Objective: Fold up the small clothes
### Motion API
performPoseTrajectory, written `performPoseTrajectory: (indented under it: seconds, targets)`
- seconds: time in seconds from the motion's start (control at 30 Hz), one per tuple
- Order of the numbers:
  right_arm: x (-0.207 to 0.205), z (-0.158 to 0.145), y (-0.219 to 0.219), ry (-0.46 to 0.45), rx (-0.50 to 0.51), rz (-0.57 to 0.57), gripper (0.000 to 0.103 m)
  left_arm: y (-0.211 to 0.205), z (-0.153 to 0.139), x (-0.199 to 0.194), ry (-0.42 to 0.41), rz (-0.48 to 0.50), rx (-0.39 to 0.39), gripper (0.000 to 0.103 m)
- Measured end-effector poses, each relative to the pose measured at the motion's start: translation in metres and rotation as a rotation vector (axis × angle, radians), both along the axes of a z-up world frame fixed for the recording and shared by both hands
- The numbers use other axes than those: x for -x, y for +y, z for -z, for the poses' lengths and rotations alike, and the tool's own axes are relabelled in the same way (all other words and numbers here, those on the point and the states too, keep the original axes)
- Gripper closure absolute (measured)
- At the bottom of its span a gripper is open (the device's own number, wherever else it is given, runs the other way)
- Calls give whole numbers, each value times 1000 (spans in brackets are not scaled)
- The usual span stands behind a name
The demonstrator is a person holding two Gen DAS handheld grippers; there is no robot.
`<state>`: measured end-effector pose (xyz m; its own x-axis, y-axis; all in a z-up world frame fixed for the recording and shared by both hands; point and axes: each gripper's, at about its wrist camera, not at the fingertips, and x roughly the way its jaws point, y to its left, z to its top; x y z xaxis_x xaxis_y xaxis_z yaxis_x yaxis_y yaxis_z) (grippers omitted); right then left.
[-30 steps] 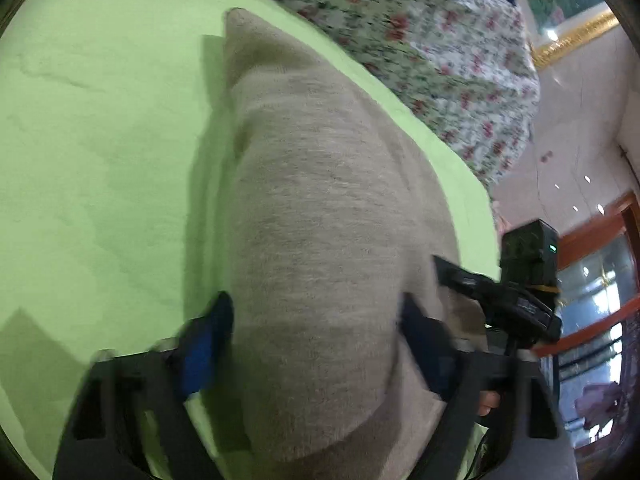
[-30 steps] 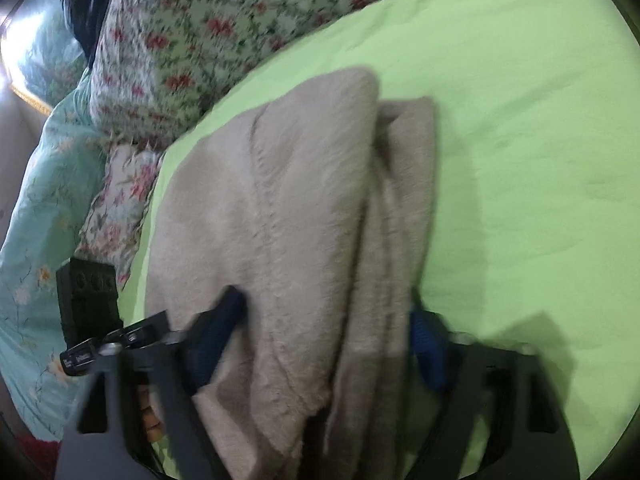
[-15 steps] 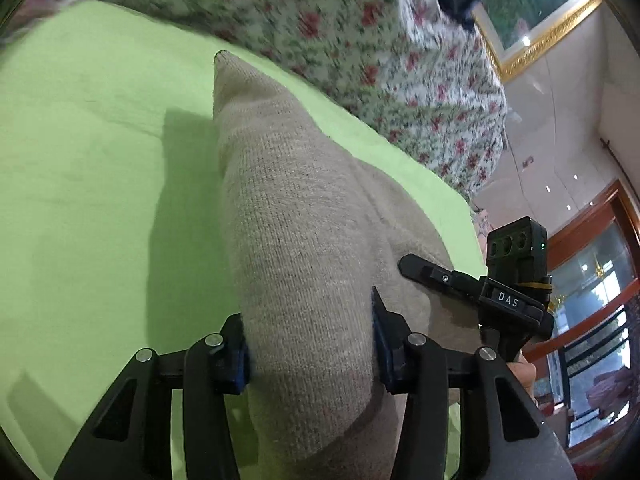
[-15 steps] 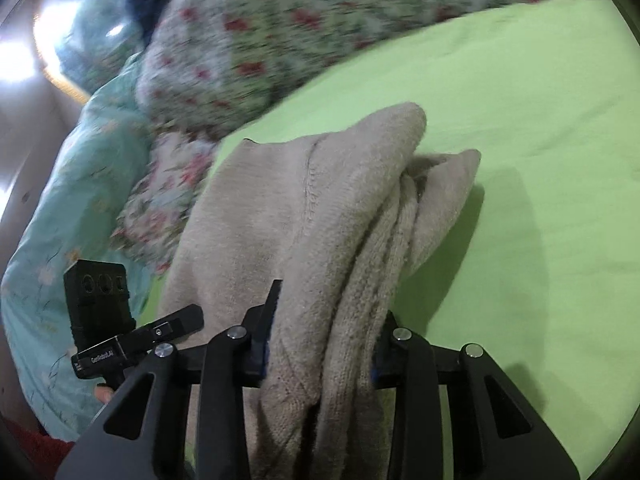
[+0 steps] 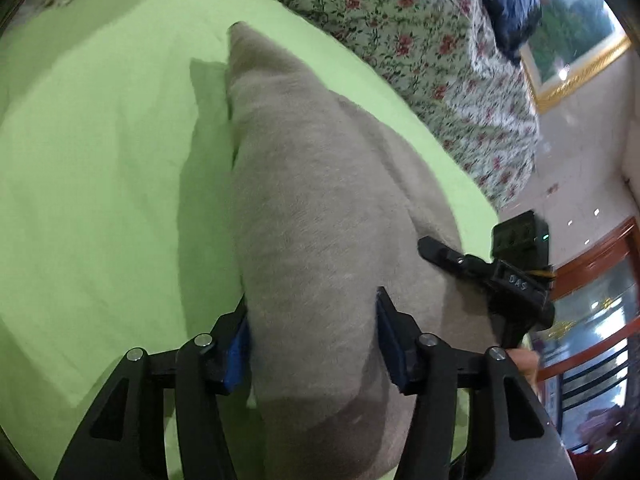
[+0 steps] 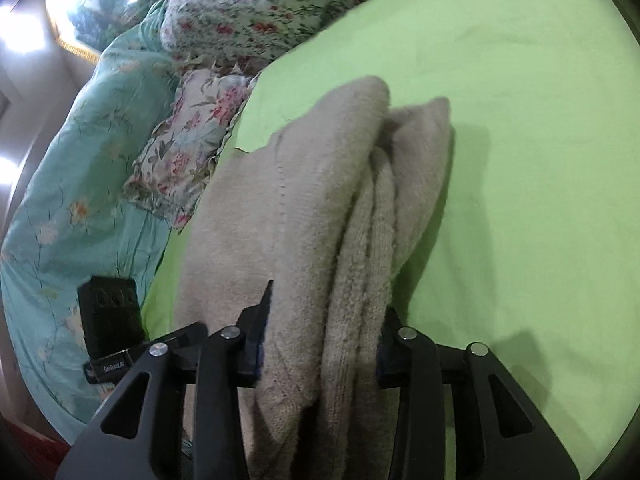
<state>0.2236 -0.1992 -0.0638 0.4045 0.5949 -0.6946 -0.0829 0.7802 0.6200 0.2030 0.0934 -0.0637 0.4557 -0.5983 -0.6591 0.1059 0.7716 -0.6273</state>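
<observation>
A beige knitted garment (image 5: 320,216) lies partly folded on a light green sheet (image 5: 100,160). My left gripper (image 5: 312,332) is shut on one bunched end of it, the blue pads pressing both sides. In the right wrist view the same garment (image 6: 320,208) shows several stacked layers, and my right gripper (image 6: 320,344) is shut on them. The two grippers hold neighbouring parts of the same edge; the right gripper (image 5: 512,276) shows at the right of the left wrist view, and the left gripper's body (image 6: 110,320) at the left of the right wrist view.
A floral quilt (image 5: 420,40) is heaped along the sheet's far edge. A turquoise quilt (image 6: 72,184) and a floral pillow (image 6: 188,140) lie to the left in the right wrist view. A framed picture (image 5: 576,48) and a wooden door frame (image 5: 592,256) stand beyond the bed.
Both grippers closed from wide open onto the garment's edge one second ago, then kept their hold. The garment's held edge has risen off the sheet, and the views have tilted slightly.
</observation>
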Motion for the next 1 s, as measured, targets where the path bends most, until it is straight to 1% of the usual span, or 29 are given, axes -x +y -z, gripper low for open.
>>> performPoseTrajectory:
  seconds: [0.07,0.13,0.2,0.27,0.4,0.47,0.53,0.6,0.63,0.67,0.7,0.73,0.77,0.83,0.87,0.93,1.0]
  targets:
    - [2,2,-2,6,2,12,57,-3,-1,3,-5,-11,-30,36]
    - [3,2,-5,18,2,29,52,-5,-5,5,-9,-13,-51,35]
    - [5,-1,-7,25,3,45,51,-3,-10,10,-17,-19,-57,35]
    - [10,-9,-12,20,35,67,48,0,-17,14,-28,-32,-63,35]
    - [14,-40,-24,-58,108,135,48,13,-26,14,-48,-58,-56,34]
    - [4,-52,-24,-89,123,140,48,22,-28,8,-41,-78,-55,34]
    - [-8,-57,-22,-101,128,131,48,28,-28,-1,-34,-93,-30,34]
    - [-24,-56,-14,-101,145,112,48,30,-28,-9,-29,-106,-26,34]
    - [-35,-52,-10,-85,157,105,48,29,-28,-13,-29,-109,-28,34]
    - [-45,-45,-6,-64,165,99,50,27,-28,-17,-28,-113,-32,34]
    - [-54,-38,-3,-38,173,88,54,26,-27,-22,-25,-114,-35,34]
    - [-58,-32,-1,-18,181,84,77,23,-26,-25,-23,-114,-39,34]
    - [-62,-27,-1,-6,180,89,86,21,-25,-28,-20,-114,-44,34]
    - [-57,-34,-8,-61,136,112,92,15,-28,-32,-29,-112,-55,35]
    - [-48,-44,-13,-118,105,128,94,13,-30,-33,-42,-108,-60,36]
    - [-34,-55,-24,-188,81,165,94,7,-33,-33,-67,-100,-74,36]
    - [-28,-53,-30,-191,95,190,94,0,-30,-36,-61,-84,-93,34]
